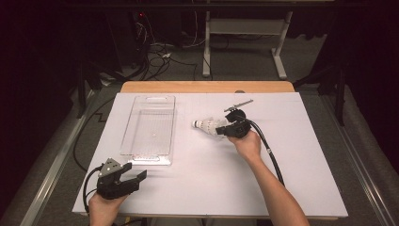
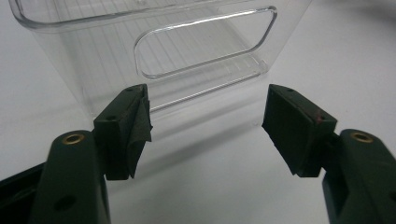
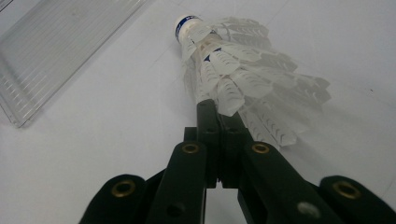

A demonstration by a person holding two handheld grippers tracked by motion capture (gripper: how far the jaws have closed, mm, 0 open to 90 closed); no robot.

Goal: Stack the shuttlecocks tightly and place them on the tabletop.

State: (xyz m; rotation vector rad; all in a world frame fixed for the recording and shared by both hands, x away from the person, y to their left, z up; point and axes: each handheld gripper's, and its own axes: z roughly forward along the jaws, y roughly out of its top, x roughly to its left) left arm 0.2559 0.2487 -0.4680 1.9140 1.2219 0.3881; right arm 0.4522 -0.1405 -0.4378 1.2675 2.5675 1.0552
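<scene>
In the high view, the right tongs [image 1: 225, 130] pinch a shuttlecock [image 1: 207, 125] over the white bench [image 1: 282, 179], its feather ends hidden by them; dark floor and cables lie behind. The left gripper view shows the left tongs [image 2: 205, 126] spread before a clear bin [image 2: 154, 46], cropped above. In the right gripper view, the jaws press on feathers.

The clear plastic rectangular tray [image 2: 154, 42] runs off the top edge in the left gripper view, so its far end is cut off; in the right gripper view its ribbed corner [image 3: 51, 51] is cut by the left and top edges. The white feathered shuttlecock [image 3: 243, 74] has its lower feathers hidden behind the pressed-together black jaws of the right gripper [image 3: 219, 116]. The blue print on its cork band is too small to read. In the high view, the wooden tabletop [image 1: 207, 87] lies mostly hidden under a white sheet [image 1: 301, 188].
</scene>
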